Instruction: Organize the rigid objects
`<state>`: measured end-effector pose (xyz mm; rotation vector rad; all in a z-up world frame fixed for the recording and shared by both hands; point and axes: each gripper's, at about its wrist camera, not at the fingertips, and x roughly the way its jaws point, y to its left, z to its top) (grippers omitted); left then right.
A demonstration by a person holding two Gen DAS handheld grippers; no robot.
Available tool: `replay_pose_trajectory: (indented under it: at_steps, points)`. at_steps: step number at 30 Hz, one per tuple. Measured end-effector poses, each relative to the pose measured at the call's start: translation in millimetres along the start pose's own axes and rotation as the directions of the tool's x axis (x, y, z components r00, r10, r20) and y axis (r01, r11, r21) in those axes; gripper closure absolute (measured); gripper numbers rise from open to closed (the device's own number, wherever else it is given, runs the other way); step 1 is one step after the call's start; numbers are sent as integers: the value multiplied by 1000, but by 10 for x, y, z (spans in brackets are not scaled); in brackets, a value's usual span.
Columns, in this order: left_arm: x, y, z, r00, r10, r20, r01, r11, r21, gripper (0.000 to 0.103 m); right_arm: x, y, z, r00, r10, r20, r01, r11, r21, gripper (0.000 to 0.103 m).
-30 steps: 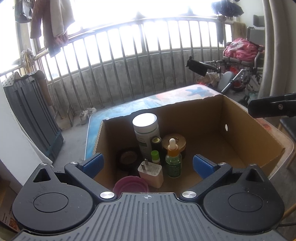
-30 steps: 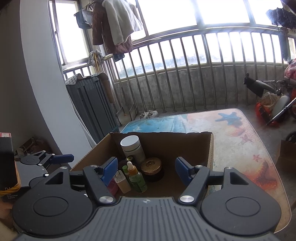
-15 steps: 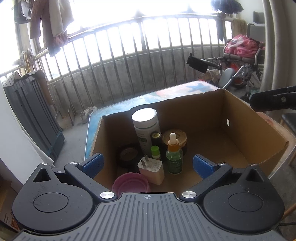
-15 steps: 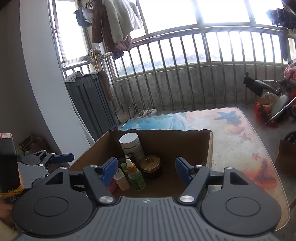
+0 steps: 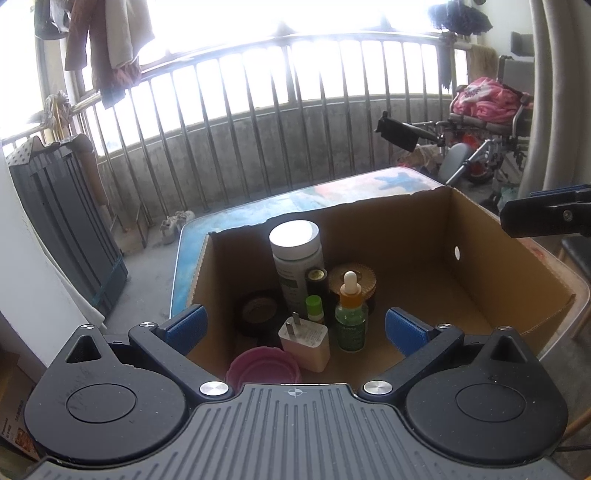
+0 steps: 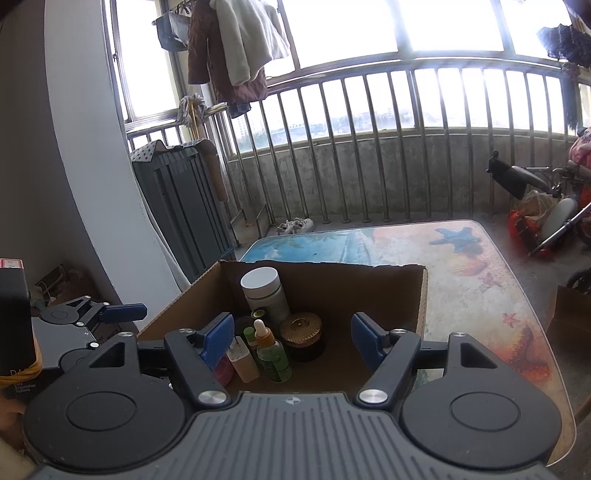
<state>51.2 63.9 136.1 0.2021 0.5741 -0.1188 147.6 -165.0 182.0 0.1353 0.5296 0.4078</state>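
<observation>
Open brown cardboard box (image 5: 480, 266) on patterned worktop (image 6: 480, 266), white-capped bottle (image 5: 295, 254) inside, left gripper (image 5: 295, 325) wide and empty, right gripper (image 6: 291, 332) opening, empty.

Seascape-printed table (image 6: 480, 266) under open cardboard box (image 6: 421, 291)

This is an enclosed balcony of a home. Clothes (image 6: 236, 48) hang drying by the bright windows (image 6: 351, 29) above a metal railing (image 6: 369, 147). A pair of shoes (image 6: 295, 225) lies on the concrete floor (image 5: 155, 258), and a wheelchair (image 5: 487, 133) piled with pink bedding stands beyond the counter's (image 6: 480, 266) far right corner.
</observation>
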Motion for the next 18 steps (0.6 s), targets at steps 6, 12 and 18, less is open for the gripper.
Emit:
replay_pose_trajectory:
  at_steps: [6,12,18]
  points:
    - [32,11,-27,1000,-8,-10,8,1000,-3,0,27,-20,-8,1000,3,-10,-3,1000,8,29]
    - [-34,11,-44,999,-3,44,2,1000,11,0,24,-33,-7,1000,-2,-8,2,1000,6,29]
    - [32,37,-4,1000,6,17,-5,1000,-9,0,11,-79,-23,1000,-11,-5,12,1000,20,29]
